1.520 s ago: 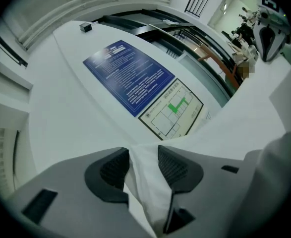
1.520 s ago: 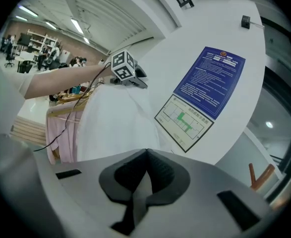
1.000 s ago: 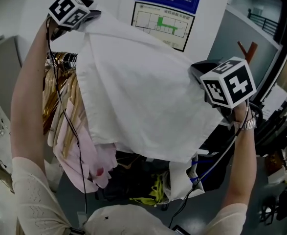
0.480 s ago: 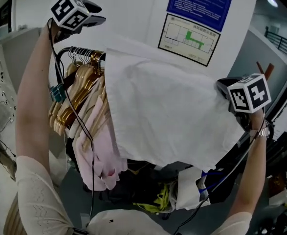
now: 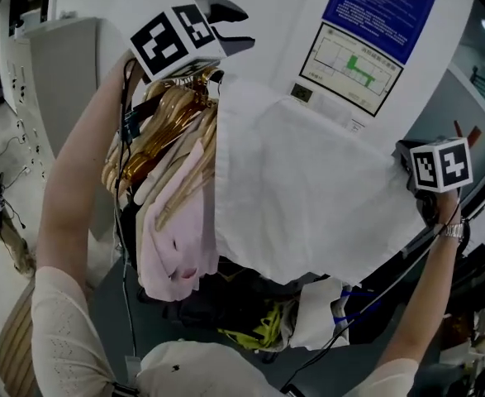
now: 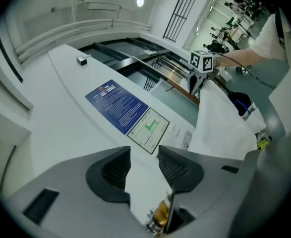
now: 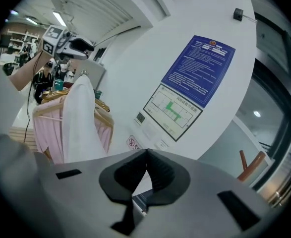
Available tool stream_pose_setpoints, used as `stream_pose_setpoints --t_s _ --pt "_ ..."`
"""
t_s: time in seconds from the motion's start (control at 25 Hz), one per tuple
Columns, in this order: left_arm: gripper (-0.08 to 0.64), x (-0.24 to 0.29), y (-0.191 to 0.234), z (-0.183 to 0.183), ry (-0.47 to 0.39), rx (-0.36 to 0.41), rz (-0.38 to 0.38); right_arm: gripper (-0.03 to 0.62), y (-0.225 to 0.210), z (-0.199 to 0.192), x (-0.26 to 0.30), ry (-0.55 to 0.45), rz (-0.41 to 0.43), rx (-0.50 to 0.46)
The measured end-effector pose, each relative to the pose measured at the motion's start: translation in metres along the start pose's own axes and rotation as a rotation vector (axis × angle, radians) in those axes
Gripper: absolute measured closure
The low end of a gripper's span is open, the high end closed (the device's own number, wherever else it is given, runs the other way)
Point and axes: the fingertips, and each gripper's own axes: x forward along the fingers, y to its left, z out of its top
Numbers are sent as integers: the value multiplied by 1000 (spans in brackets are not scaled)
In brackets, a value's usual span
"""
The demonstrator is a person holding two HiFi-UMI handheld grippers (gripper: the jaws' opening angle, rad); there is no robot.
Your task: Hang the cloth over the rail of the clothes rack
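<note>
A white cloth (image 5: pixel 308 188) hangs draped over the clothes rack's rail, which it hides. Its left edge lies against the gold hangers (image 5: pixel 164 126). Its right corner runs to my right gripper (image 5: pixel 409 170), whose jaws are shut on it; in the right gripper view the jaw tips (image 7: pixel 146 155) meet. My left gripper (image 5: pixel 234 25) stands open above the cloth's upper left corner, clear of it, with nothing between its jaws (image 6: pixel 143 165). The left gripper view shows the cloth (image 6: pixel 224 128) stretching to the right gripper's cube (image 6: pixel 202 61). From the right gripper view the cloth (image 7: pixel 81 115) falls over the rail.
Pink garments (image 5: pixel 172 246) hang on the gold hangers to the left of the cloth. A white wall with a blue notice (image 5: pixel 387 11) and a floor plan (image 5: pixel 349 60) stands close behind the rack. Dark bags and cables (image 5: pixel 250 313) lie below.
My left gripper has let go of the cloth's left corner, opened and moved right above the rail. The cloth now hangs over the rail; the right gripper keeps its hold.
</note>
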Motion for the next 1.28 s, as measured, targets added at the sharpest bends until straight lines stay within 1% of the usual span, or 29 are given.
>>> stream_pose_setpoints --t_s 0.12,0.2,0.28,0.36,0.48,0.6,0.68,0.76,0.8,0.92,1.0,1.08,1.12,1.2,1.28 --pt "383 12 -47 30 -58 -12 -34 577 -6 -11 -7 16 -34 11" --pt "383 25 -70 41 -62 4 -46 577 -11 -18 -12 20 -59 15" --pt "383 39 -89 48 -59 1 -76 577 -16 -25 -17 23 -79 15" --pt "383 53 -103 53 -47 -2 -100 577 -21 -31 -21 25 -101 16" --pt "383 72 -120 58 -20 20 -122 577 -31 -37 -26 17 -145 8" --pt "383 87 -130 64 -23 1 -134 577 -36 -38 -38 -31 -172 14" --pt "383 96 -132 68 -20 -12 -141 577 -29 -40 -49 -59 -128 37" --pt "383 105 -133 70 -9 -7 -150 577 -18 -43 -59 -87 -62 72" --pt "383 109 -134 72 -6 0 -152 577 -16 -44 -64 -104 -45 88" --pt "390 121 -140 81 -27 -15 -177 577 -11 -45 -77 -143 -5 112" --pt "390 127 -142 88 -38 -21 -193 577 1 -40 -84 -167 66 122" --pt "390 131 -142 91 -36 -8 -186 577 16 -34 -90 -193 142 130" --pt "390 132 -140 92 -39 -10 -180 577 21 -32 -93 -206 165 131" --pt "390 126 -133 94 -62 -44 -158 577 28 -31 -97 -231 184 134" --pt "390 110 -123 99 -97 -89 -124 577 37 -35 -99 -257 189 136"
